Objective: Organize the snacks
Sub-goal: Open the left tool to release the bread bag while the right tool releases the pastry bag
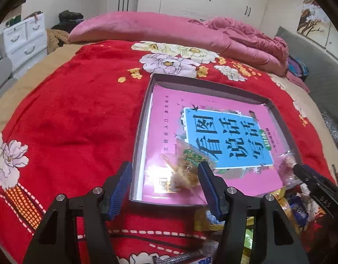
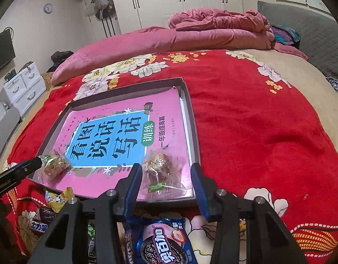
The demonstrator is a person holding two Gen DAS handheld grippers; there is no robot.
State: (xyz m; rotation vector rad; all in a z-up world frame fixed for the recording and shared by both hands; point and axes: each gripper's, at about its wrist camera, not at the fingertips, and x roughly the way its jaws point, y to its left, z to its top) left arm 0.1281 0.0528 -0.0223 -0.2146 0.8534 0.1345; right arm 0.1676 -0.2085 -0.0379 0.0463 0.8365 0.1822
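A shallow grey box (image 1: 144, 114) (image 2: 194, 123) lies on the red bedspread with a pink book (image 1: 169, 114) (image 2: 169, 114) in it. My left gripper (image 1: 165, 187) is open, its jaws wide apart. A clear-wrapped snack (image 1: 186, 167) (image 2: 54, 162) rests on the book between them. My right gripper (image 2: 166, 176) (image 1: 300, 171) holds its jaws close around a second clear-wrapped snack (image 2: 162, 169) (image 1: 286, 164), which sits on the book at the box's near right corner. More snack packets lie in front of the box, among them a blue cookie pack (image 2: 160, 242) and a yellow packet (image 2: 59, 198).
The red flowered bedspread (image 1: 70, 121) spreads wide to the left and right of the box. A pink quilt (image 1: 169, 30) is piled along the far side. White drawers (image 1: 24, 37) stand off the bed at the left, wardrobes behind.
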